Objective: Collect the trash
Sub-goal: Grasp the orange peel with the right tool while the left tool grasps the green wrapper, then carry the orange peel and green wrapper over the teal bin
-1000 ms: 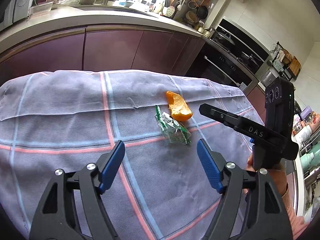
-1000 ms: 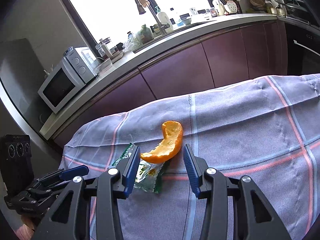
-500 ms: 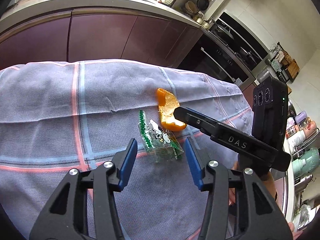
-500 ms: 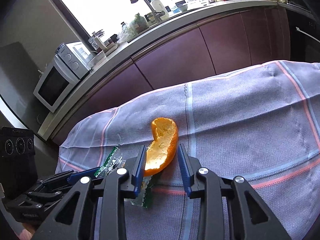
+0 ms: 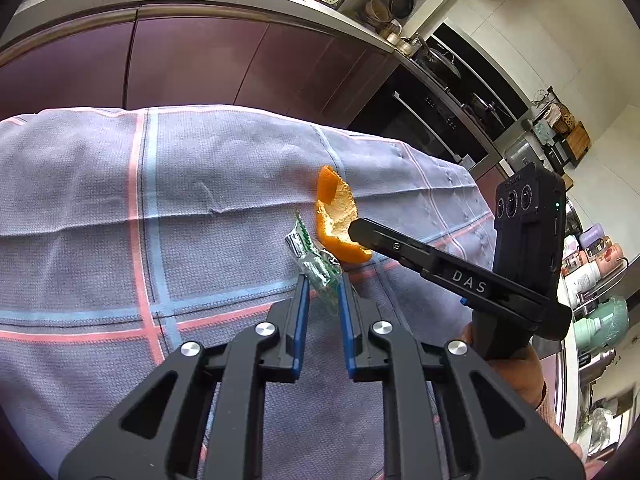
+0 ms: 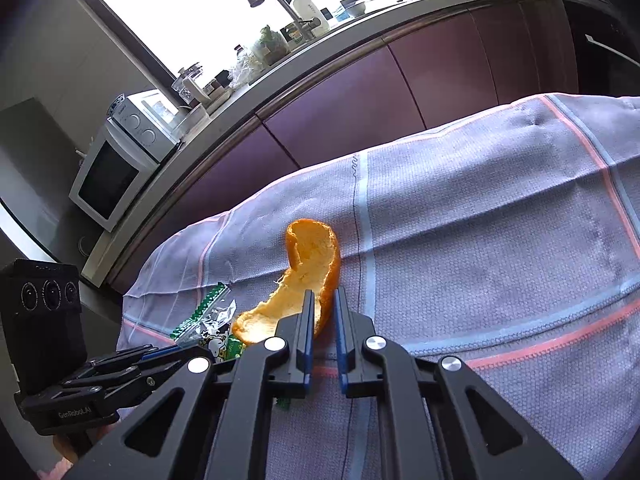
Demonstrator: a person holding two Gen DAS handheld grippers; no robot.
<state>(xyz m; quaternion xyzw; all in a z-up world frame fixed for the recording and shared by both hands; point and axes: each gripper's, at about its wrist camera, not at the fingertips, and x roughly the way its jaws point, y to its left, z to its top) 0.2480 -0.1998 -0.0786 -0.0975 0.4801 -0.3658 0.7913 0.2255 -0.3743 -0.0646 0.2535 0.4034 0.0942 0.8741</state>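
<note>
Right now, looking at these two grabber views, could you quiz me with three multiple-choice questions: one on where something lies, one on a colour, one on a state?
1. The wrapper lies:
A. against the orange peel
B. on the counter
C. on the floor

2. The gripper pads are:
A. red
B. blue
C. yellow

3. The peel's near edge is:
A. hanging off the tablecloth
B. under the wrapper
C. between the right gripper pads

Answers: 1 A, they touch on the cloth. 2 B, blue strips line the fingers. 3 C, the closing jaws flank it; the left gripper is closing around the wrapper.
</note>
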